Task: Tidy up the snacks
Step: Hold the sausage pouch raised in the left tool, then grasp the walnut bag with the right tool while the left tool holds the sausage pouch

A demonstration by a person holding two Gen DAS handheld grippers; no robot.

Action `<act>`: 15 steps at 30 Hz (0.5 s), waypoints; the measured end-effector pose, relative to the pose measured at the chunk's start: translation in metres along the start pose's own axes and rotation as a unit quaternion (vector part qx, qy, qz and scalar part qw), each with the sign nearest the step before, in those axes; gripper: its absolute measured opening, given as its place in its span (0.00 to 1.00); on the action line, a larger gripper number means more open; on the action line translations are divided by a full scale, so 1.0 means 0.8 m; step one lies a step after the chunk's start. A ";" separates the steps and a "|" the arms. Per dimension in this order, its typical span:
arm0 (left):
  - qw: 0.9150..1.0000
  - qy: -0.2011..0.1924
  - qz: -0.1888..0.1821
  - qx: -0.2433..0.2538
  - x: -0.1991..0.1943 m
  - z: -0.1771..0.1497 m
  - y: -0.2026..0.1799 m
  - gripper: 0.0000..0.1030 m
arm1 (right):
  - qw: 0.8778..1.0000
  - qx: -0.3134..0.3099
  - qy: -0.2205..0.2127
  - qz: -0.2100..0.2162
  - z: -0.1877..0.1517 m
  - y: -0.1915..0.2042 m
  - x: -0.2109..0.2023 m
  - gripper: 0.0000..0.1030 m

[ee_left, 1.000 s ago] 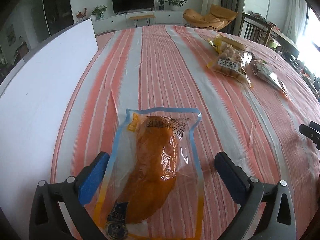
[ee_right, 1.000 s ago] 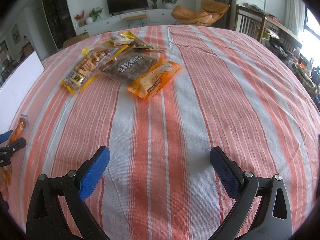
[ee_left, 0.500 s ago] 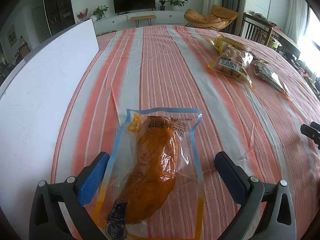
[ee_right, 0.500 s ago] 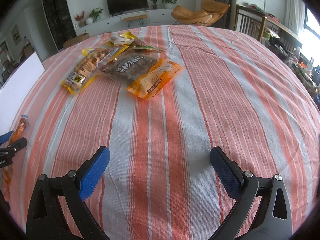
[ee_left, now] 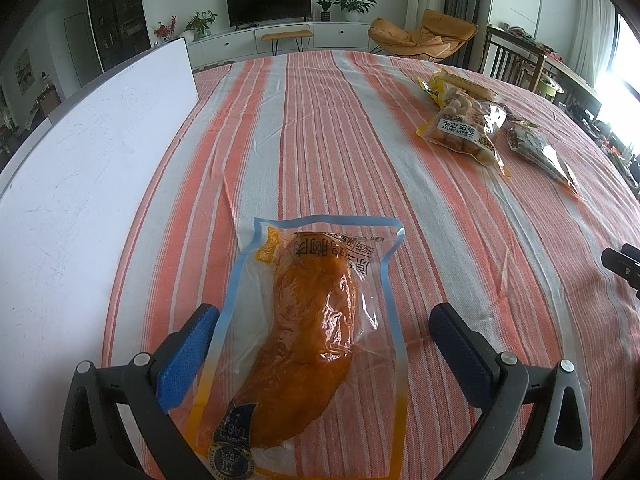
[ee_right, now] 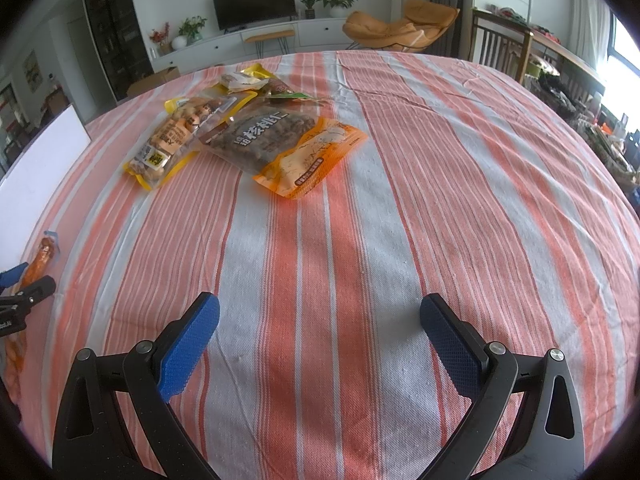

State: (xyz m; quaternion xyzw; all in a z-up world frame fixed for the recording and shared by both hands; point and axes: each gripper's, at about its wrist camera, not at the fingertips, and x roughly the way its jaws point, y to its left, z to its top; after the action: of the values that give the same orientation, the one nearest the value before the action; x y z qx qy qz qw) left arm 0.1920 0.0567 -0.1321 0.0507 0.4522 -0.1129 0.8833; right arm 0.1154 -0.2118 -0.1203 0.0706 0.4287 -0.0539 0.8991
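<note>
The clear pouch (ee_left: 316, 332) lies flat on the striped worktop (ee_left: 320, 120), lower centre of the left wrist view, directly between the left gripper (ee_left: 320, 344) jaws, which stand wide. Its long axis runs along the fingers. The right gripper (ee_right: 318, 340), also wide, holds nothing, well apart from the walnut bag (ee_right: 280, 140).

The left gripper (ee_left: 320, 344) stood wide open over a clear, blue-edged packet of orange meat (ee_left: 312, 340) lying on the striped surface (ee_left: 320, 140), beside a white board (ee_left: 92, 176), with a peanut packet (ee_left: 464, 132) well apart.
</note>
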 end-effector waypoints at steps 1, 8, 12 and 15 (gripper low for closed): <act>1.000 0.000 0.000 0.000 0.000 0.000 0.000 1.00 | 1.000 0.000 0.000 0.000 0.000 -0.001 -0.001 0.99; 1.000 0.000 0.000 0.000 0.000 0.000 0.000 1.00 | 0.994 0.008 -0.108 0.025 0.034 -0.022 -0.037 0.97; 1.000 0.000 0.000 0.000 0.000 0.000 0.000 1.00 | 0.998 -0.036 -0.017 0.044 0.128 -0.065 0.024 0.97; 1.000 0.000 0.000 0.000 0.000 0.000 0.000 1.00 | 0.998 -0.008 0.028 0.056 0.180 -0.098 0.081 0.97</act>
State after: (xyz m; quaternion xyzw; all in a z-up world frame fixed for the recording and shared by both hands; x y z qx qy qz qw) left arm 0.1922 0.0568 -0.1324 0.0506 0.4521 -0.1131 0.8833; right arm 0.2534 -0.3160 -0.0874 0.0889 0.4495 0.0022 0.8889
